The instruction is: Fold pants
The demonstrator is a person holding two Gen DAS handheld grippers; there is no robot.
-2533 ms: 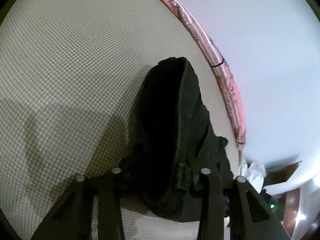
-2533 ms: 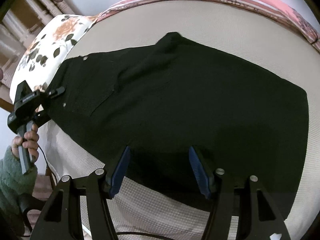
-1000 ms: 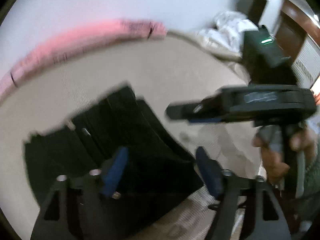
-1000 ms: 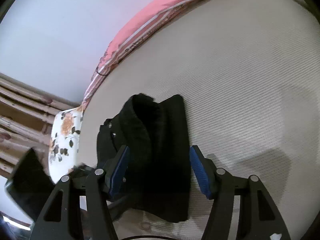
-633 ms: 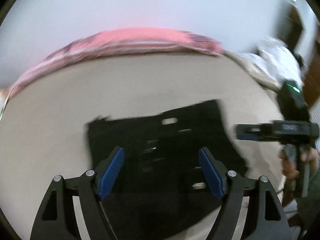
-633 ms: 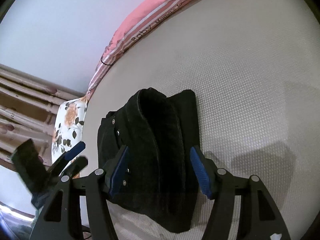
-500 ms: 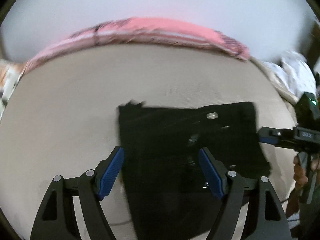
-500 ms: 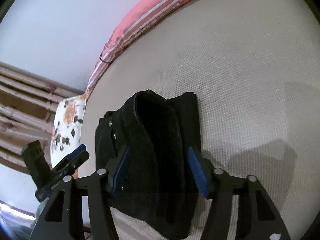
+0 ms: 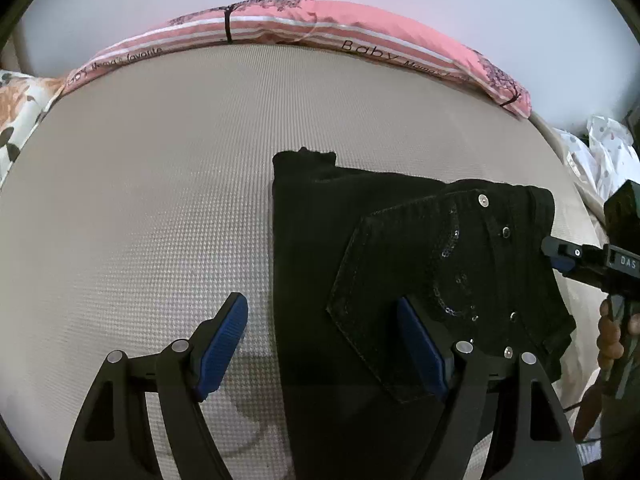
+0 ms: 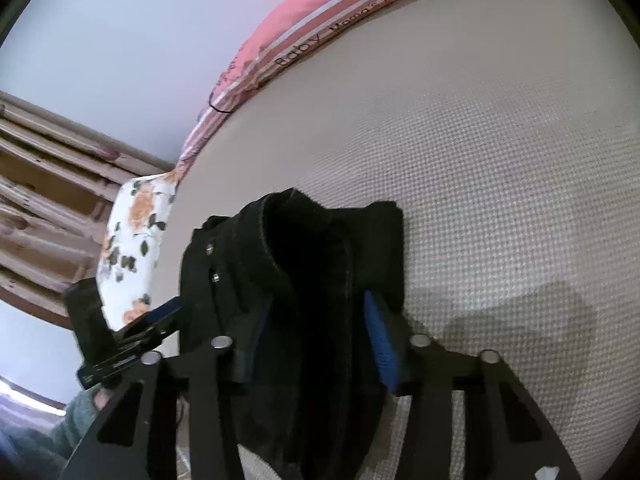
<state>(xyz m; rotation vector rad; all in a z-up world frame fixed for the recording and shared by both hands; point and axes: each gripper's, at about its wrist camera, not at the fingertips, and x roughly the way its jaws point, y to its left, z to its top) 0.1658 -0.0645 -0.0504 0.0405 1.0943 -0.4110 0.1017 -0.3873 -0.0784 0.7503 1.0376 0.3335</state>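
Observation:
The black pants (image 9: 400, 248) lie folded into a thick stack on the beige bed (image 9: 160, 184), back pocket and studs on top. My left gripper (image 9: 320, 344) is open and empty above the stack's left edge. My right gripper (image 10: 316, 340) has its jaws partly closed around the stack's right end (image 10: 312, 264); its left pad is hidden by cloth. The right gripper also shows in the left wrist view (image 9: 560, 256), at the pants' waistband. The left gripper shows in the right wrist view (image 10: 148, 324), left of the stack.
A pink striped pillow (image 9: 304, 28) lies along the bed's far edge by the wall. A floral pillow (image 10: 136, 236) lies at the left end. White bedding (image 9: 600, 148) is bunched at the right end. A wooden headboard (image 10: 44, 184) stands behind the floral pillow.
The left gripper let go of the pants, swung round over the stack and now hovers open. The right gripper's jaws have narrowed around the stack's end.

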